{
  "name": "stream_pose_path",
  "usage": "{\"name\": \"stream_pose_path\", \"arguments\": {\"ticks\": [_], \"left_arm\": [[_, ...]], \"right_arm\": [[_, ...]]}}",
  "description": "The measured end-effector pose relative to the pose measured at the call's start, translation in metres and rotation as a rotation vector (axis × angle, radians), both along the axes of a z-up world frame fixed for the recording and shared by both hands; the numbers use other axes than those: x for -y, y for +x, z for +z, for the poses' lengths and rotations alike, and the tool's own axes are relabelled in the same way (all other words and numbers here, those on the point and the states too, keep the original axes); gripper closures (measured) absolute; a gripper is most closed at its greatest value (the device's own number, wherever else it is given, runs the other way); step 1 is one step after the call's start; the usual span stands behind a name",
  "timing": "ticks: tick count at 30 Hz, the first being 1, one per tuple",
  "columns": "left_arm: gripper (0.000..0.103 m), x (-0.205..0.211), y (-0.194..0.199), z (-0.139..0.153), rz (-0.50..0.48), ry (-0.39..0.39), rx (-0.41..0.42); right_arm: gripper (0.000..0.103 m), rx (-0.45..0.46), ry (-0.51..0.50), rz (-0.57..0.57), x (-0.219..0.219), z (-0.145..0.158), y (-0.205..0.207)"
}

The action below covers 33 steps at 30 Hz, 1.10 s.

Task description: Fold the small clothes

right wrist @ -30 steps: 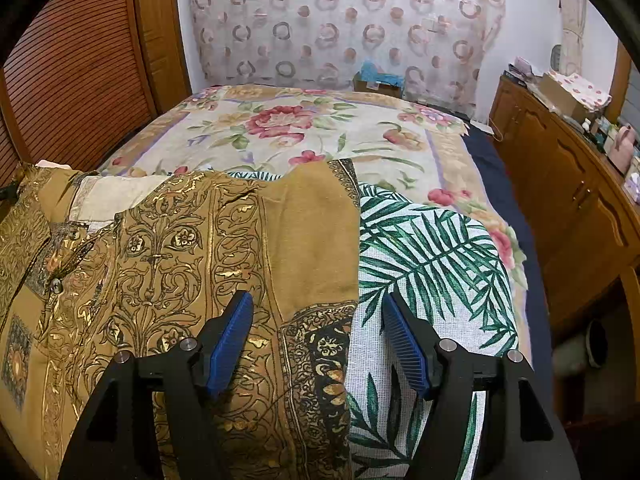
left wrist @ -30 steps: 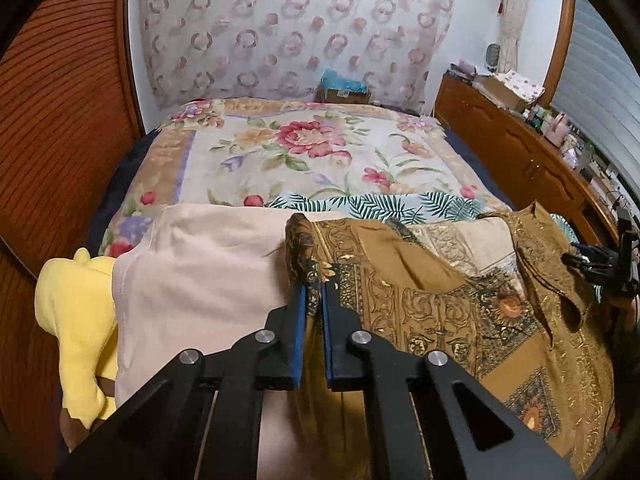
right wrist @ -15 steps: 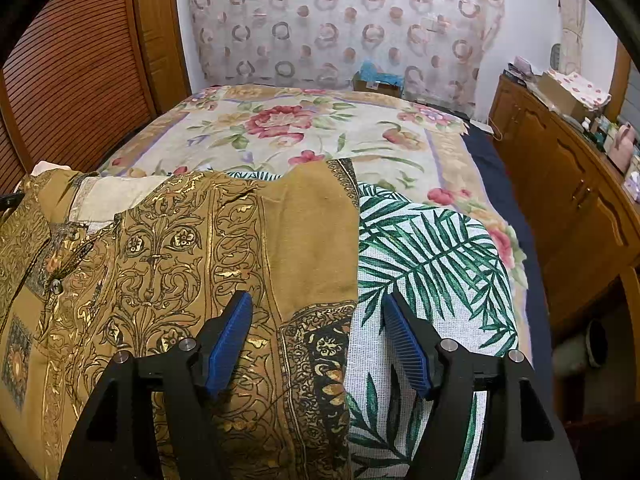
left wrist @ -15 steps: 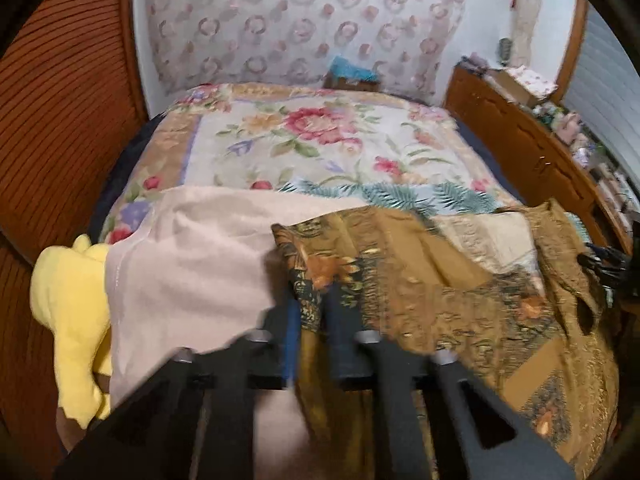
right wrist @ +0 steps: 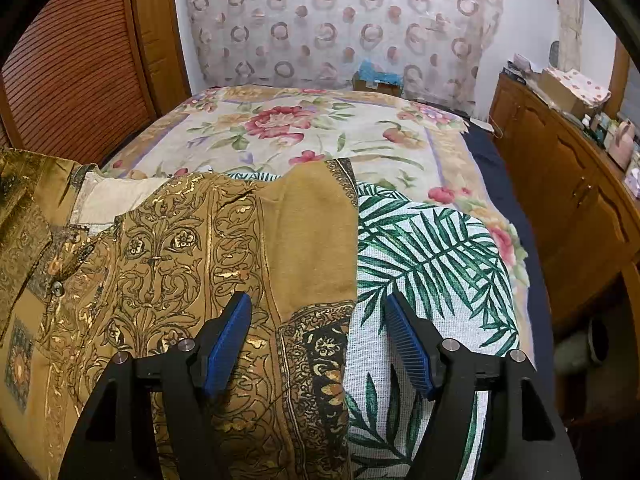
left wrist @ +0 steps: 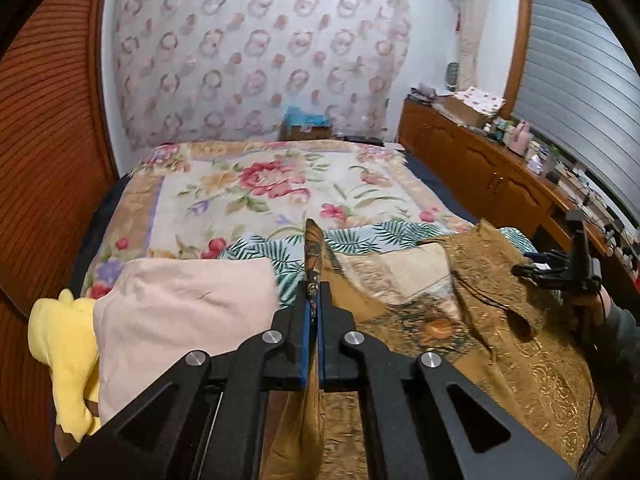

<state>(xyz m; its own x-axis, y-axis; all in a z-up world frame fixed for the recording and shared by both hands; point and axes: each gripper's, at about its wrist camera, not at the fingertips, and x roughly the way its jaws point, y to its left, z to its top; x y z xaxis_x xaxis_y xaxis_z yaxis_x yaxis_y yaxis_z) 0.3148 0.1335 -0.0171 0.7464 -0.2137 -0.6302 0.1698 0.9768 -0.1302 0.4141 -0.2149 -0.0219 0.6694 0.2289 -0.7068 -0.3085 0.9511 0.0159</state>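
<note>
A: Left wrist view first. What is the left claw point(left wrist: 314, 308) doing?

B: Its blue-padded jaws are pinched tight on an edge of the brown patterned shirt point(left wrist: 472, 344). The held fabric stands up between them as a thin, pointed fin, and more hangs in folds below the jaws.

A: And the cloth itself?

B: Thin woven stuff, mustard brown with gold scrollwork and dark bordered panels. It lies spread over the near end of the bed point(left wrist: 280, 184), on a white cloth with green palm leaves point(left wrist: 360, 236). To its left is a soft, plain pink garment point(left wrist: 180, 320), and past that a fuzzy yellow garment point(left wrist: 64, 344) at the bed's edge.

A: Anything only this view shows?

B: Those two garments, and the right claw point(left wrist: 532, 266) seen from the side at the shirt's far edge.

A: Right wrist view, then.

B: The right claw point(right wrist: 318, 328) gapes wide with nothing between its ribbed blue pads point(right wrist: 228, 336). It hovers over the brown patterned shirt's point(right wrist: 168, 264) straight right edge, where that meets the waffle-textured palm cloth point(right wrist: 432, 264).

A: What shows here alone?

B: A flat sleeve with a dark ornate cuff band, and small buttons on the front placket at left.
</note>
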Motion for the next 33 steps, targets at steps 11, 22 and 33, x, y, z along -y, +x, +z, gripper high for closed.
{"name": "stream_pose_path", "arguments": {"ticks": [11,22,33], "left_arm": [[0.1,0.014,-0.019,0.007,-0.016,0.004,0.016],[0.1,0.028,-0.044,0.007,-0.031,-0.012,0.038],[0.1,0.024,-0.111,0.037,-0.005,-0.059,0.138]], "right_arm": [[0.033,-0.053,0.054,-0.033,0.023,0.006,0.049],[0.099,-0.044,0.063,0.08,0.009,0.007,0.054],[0.1,0.185,0.164,0.117,0.027,0.055,-0.053]]}}
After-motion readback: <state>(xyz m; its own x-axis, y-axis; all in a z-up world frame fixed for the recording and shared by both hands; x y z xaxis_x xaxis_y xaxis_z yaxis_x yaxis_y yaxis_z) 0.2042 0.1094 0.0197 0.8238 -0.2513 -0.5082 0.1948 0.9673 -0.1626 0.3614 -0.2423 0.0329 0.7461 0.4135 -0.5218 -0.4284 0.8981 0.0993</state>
